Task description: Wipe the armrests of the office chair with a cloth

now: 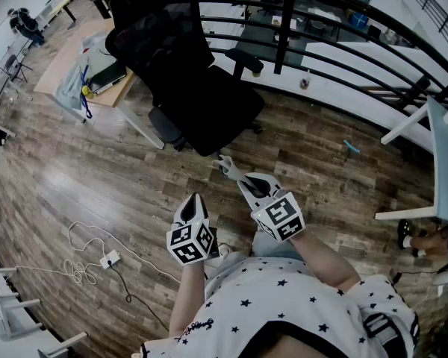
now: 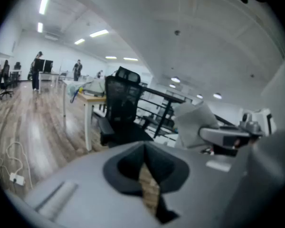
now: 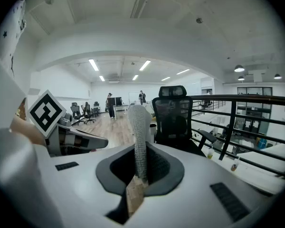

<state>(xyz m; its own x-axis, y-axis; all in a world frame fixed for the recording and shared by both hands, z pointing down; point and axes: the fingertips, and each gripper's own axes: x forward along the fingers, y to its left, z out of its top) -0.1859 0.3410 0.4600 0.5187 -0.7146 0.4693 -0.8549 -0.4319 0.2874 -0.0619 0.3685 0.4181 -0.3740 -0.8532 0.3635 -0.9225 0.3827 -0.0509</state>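
Far left on the wooden floor, a white cable and power strip lie loose. Up behind them stands a light wooden desk with clutter on it. Next along is the black office chair, mesh back upright, one armrest on its desk side and the other armrest on the railing side, and nothing is touching either one. Now the left gripper, held low in front of the person: its own view shows the jaws pressed together with nothing between them, only floor showing past them. Just to its right comes the right gripper, reaching further forward, and this one is clamped on the cloth, a grey knitted piece that sticks up from between the jaws. The cloth sits just short of the seat's front edge and is not in contact with the chair. Beyond the chair runs the black railing, and over at the far right edge stands a white table.
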